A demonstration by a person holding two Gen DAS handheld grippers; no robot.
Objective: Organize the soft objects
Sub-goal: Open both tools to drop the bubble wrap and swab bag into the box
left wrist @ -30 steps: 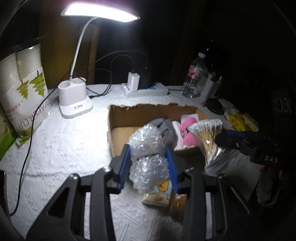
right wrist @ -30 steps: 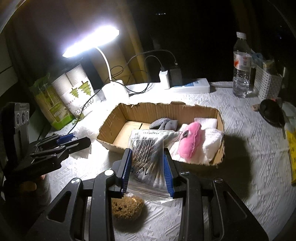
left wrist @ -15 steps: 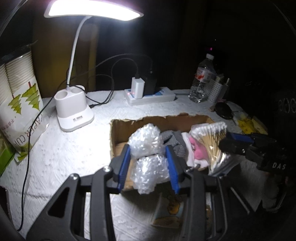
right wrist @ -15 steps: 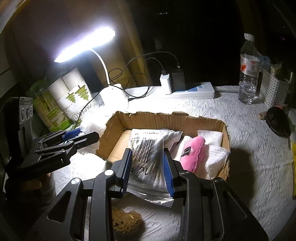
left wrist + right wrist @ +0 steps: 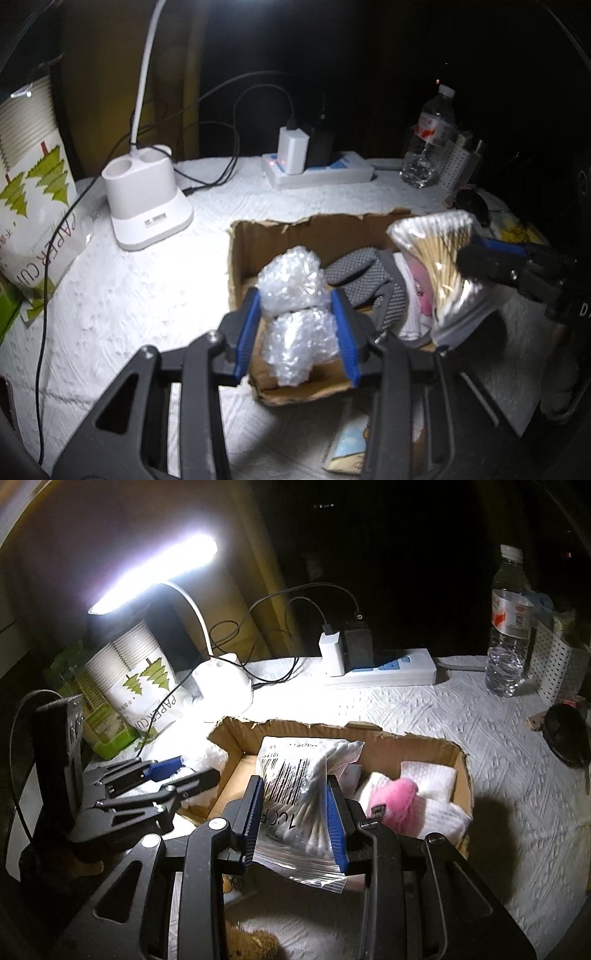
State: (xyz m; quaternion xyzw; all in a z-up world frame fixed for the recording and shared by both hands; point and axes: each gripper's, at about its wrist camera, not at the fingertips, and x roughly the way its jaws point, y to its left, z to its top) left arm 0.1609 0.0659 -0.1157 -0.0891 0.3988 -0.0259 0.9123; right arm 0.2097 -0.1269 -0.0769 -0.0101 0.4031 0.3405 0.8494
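brown cardboard box [image 5: 458,753] | pink plush toy [image 5: 395,801] | grey knobbly cloth [image 5: 369,280] | clear bubble wrap [image 5: 295,314] | white embossed tablecloth [image 5: 498,746] | blue gripper pads [image 5: 334,823]

Cardboard box [image 5: 458,753]: mid-table on the table cover [image 5: 498,738], open top.
In box, right part: plush toy [image 5: 395,797] lying on folded cloths [image 5: 439,775]; knitted items [image 5: 369,273] toward the middle.
Above box, left end: bubble wrap wad [image 5: 291,314] between the left gripper [image 5: 295,325] jaws.
Above box, middle: bag of cotton swabs [image 5: 295,786] between the right gripper [image 5: 295,812] jaws.
Far left of box: lamp base [image 5: 144,199]; paper cup pack [image 5: 33,199] further left.
Behind box: power strip [image 5: 384,668].
Far right: water bottle [image 5: 509,627], perforated holder [image 5: 550,664] beside it.
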